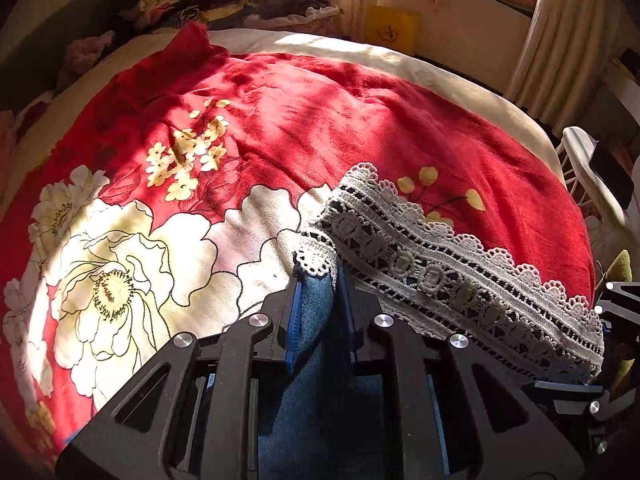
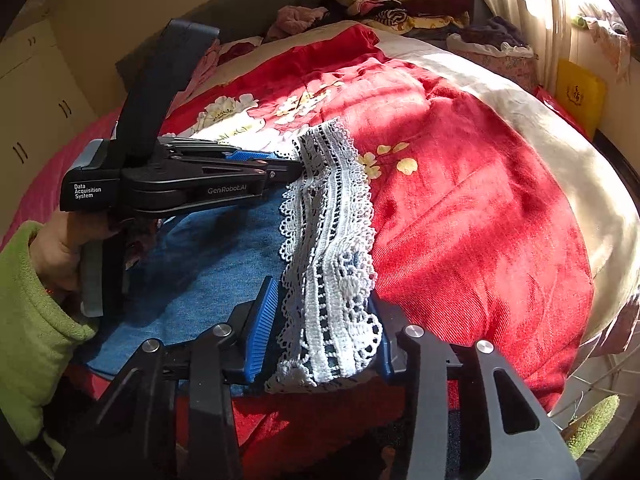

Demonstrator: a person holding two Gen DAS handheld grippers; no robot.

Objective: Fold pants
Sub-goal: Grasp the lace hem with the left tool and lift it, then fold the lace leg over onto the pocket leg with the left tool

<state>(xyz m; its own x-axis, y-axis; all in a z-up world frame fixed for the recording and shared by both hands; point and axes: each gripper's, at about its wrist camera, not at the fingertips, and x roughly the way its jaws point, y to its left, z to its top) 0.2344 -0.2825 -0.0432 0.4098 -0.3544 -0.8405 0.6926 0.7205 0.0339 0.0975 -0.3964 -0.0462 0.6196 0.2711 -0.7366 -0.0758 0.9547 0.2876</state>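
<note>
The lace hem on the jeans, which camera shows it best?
The right wrist view: the lace hem runs unbroken from the left gripper to the right gripper. The left wrist view shows its far end cut off.

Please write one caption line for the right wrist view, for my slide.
Two hand-held grippers, left and right, pinch the lace hem of blue denim pants over a red floral blanket.
</note>
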